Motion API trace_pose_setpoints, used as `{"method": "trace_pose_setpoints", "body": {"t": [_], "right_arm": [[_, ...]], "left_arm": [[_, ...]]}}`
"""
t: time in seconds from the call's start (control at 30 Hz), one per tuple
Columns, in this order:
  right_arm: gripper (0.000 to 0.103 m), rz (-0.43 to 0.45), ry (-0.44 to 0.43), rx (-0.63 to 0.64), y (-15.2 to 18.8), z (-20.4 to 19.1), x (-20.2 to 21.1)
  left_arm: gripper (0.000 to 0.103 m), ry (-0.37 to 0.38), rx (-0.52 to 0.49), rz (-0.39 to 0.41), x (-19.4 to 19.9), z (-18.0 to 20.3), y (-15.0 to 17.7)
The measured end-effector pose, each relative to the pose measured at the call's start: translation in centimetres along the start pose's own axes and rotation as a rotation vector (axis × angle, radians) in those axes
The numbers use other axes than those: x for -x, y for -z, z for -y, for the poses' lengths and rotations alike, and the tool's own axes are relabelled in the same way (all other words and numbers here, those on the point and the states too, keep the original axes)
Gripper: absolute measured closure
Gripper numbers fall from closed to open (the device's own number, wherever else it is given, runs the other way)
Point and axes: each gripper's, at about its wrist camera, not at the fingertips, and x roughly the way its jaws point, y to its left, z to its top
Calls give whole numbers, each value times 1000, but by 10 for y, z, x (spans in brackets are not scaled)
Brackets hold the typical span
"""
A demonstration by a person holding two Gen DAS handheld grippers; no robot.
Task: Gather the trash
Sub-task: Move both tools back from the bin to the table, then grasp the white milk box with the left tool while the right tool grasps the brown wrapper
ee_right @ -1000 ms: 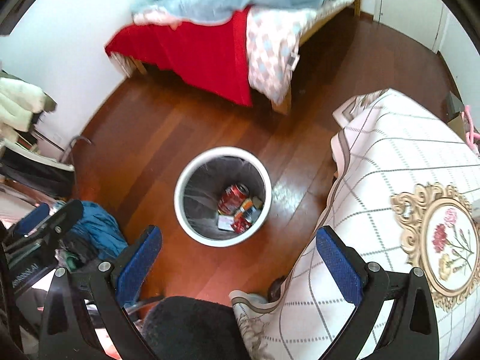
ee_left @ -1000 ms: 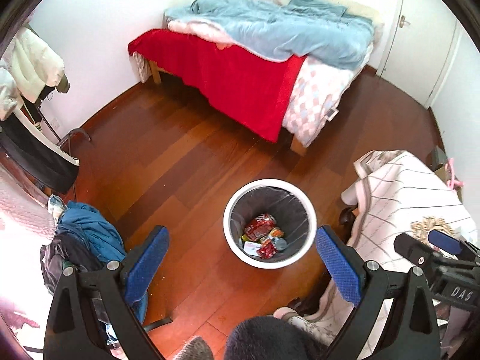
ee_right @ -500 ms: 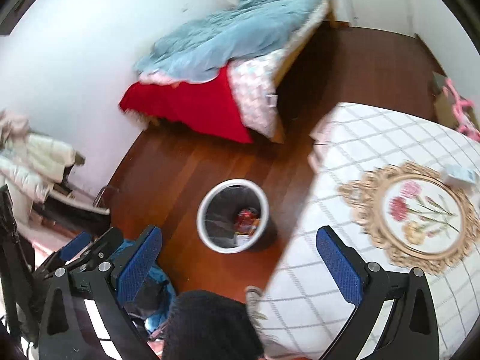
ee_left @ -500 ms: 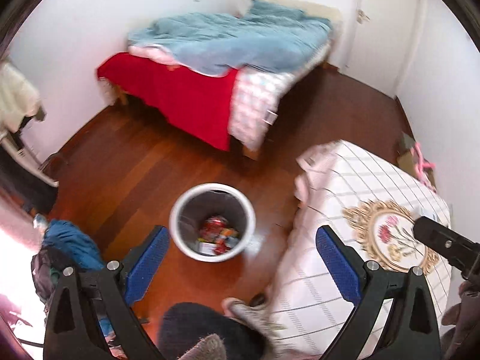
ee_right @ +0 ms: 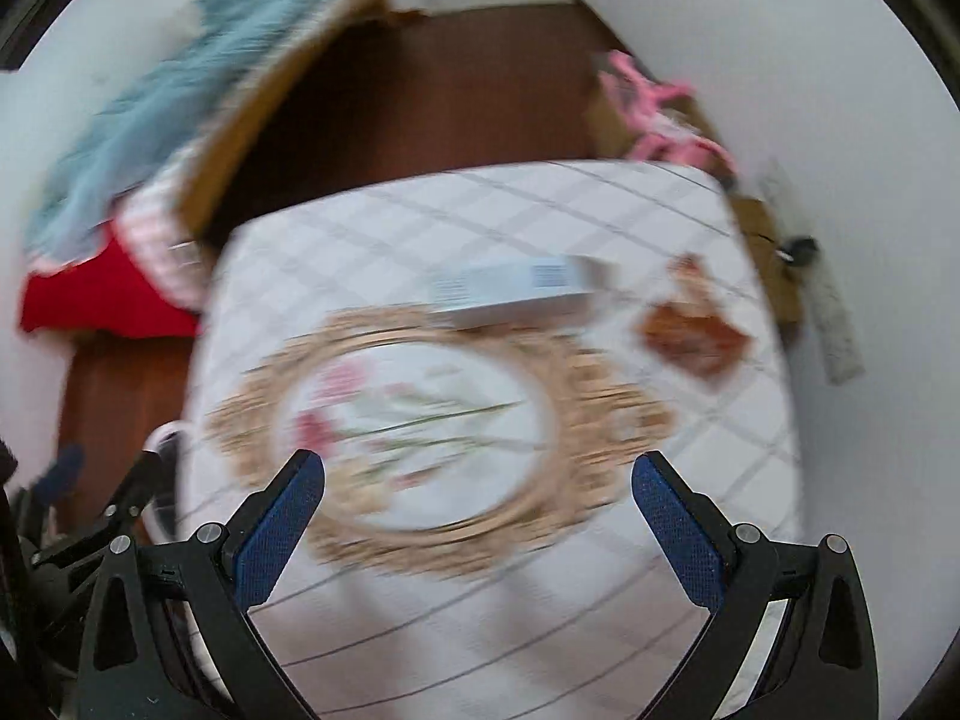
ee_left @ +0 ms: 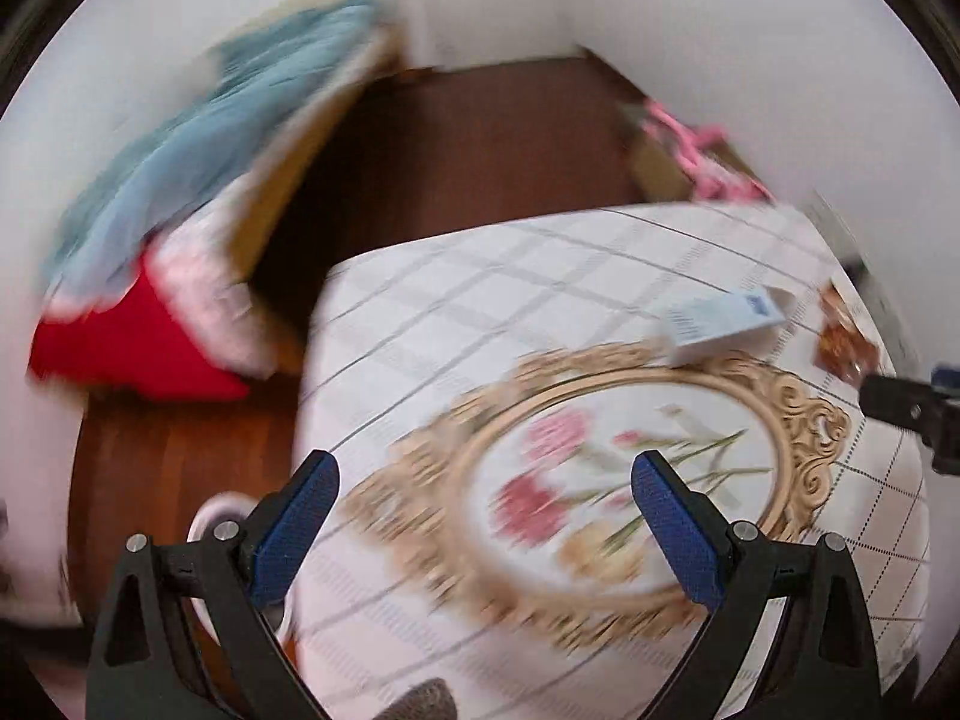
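1. Both grippers stand wide open with nothing between the blue pads: left gripper (ee_left: pixel 483 498) and right gripper (ee_right: pixel 477 495) each hover above the table, jaws spread.
2. Bed (ee_left: pixel 198 150) sits far left in both views, blue cover over a red sheet (heavy motion blur; detail unreadable).
3. Table (ee_left: pixel 480 300) fills the centre, draped in a white checked cloth with a gold-framed oval flower motif (ee_left: pixel 600 468) directly below the left gripper.
4. White bin (ee_left: pixel 219 507): only a rim section shows on the wooden floor, just beside the table's left edge, partly behind the left finger (ee_left: pixel 294 528).
5. Trash item one, a white-and-blue carton (ee_right: pixel 516 291), lies flat on the cloth, touching the far rim of the gold frame; also seen at (ee_left: pixel 720 324).
6. Trash item two, a brown crumpled wrapper (ee_right: pixel 693 330), lies on the cloth right of the carton, apart from it (contents cannot be told).
7. Pink object (ee_right: pixel 654 108) sits beyond the table's far corner, against the wall.
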Motion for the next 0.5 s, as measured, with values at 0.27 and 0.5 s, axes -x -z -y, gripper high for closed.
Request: {"method": "trace_pose_setpoints", "body": {"t": [0.27, 0.5], "right_arm": [[22, -65, 82, -74, -51, 101, -69], [22, -105, 68, -57, -76, 134, -113]], "left_arm": [[4, 96, -379, -81, -73, 103, -60], [18, 149, -570, -122, -108, 154, -72]]}}
